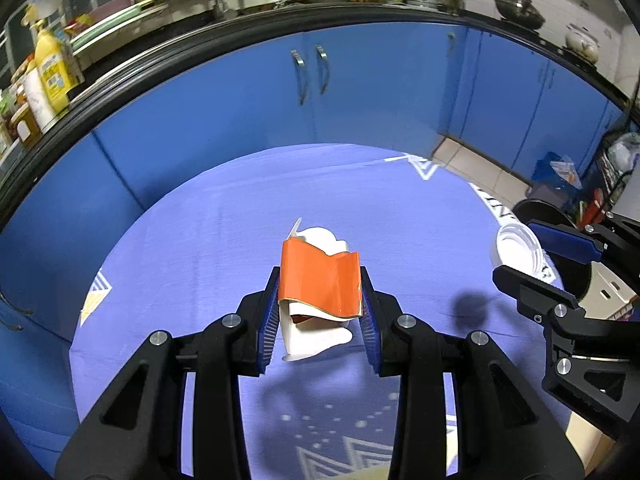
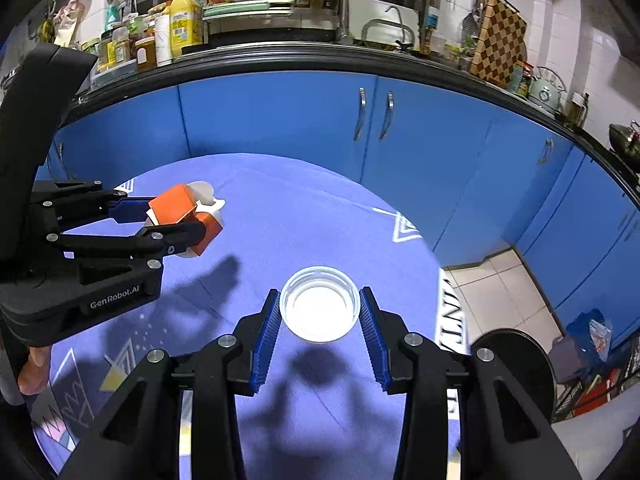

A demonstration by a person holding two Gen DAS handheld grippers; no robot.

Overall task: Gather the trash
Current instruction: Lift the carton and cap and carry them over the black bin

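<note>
- Left gripper (image 1: 320,312) clenched on crumpled orange-white carton (image 1: 318,292), above purple-clothed bench (image 1: 200,260).
- Right gripper (image 2: 320,326) grasping clear plastic cup (image 2: 319,307), rim up.

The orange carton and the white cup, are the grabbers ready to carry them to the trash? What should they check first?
1. Left gripper squeezing the orange carton: ok, both pads press its sides.
2. Carton lifted off the purple tablecloth: ok, the right wrist view shows it above its shadow.
3. Right gripper around the white cup: ok, fingers flank it.
4. Cup actually gripped: cannot tell, the pads look close but contact is unclear.
5. Trash bin located: cannot tell, a black round object sits past the table edge.
</note>
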